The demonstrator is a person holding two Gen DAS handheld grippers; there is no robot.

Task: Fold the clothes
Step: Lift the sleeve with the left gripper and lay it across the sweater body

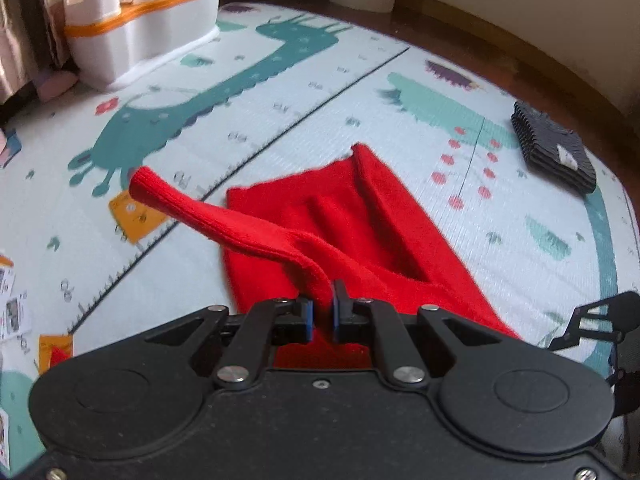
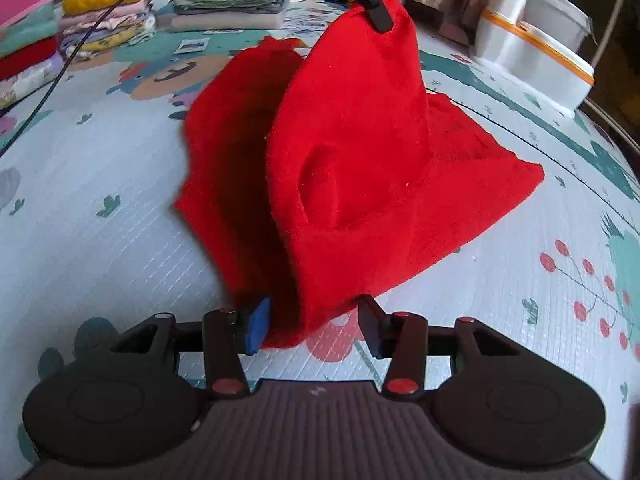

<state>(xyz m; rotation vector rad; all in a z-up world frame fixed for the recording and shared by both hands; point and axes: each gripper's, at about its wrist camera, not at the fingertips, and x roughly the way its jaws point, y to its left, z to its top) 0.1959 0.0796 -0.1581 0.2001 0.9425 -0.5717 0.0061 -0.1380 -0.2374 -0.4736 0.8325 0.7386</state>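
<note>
Your left gripper [image 1: 323,312] pinches the red knitted sweater [image 1: 360,216] up off the patterned play mat [image 1: 280,120], while your half-open right gripper [image 2: 316,328] straddles its near hem, its pads not pressing the cloth.

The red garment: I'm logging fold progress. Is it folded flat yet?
No. The red garment is half lifted: the left gripper pinches one part above the play mat, and a sleeve sticks out.
</note>
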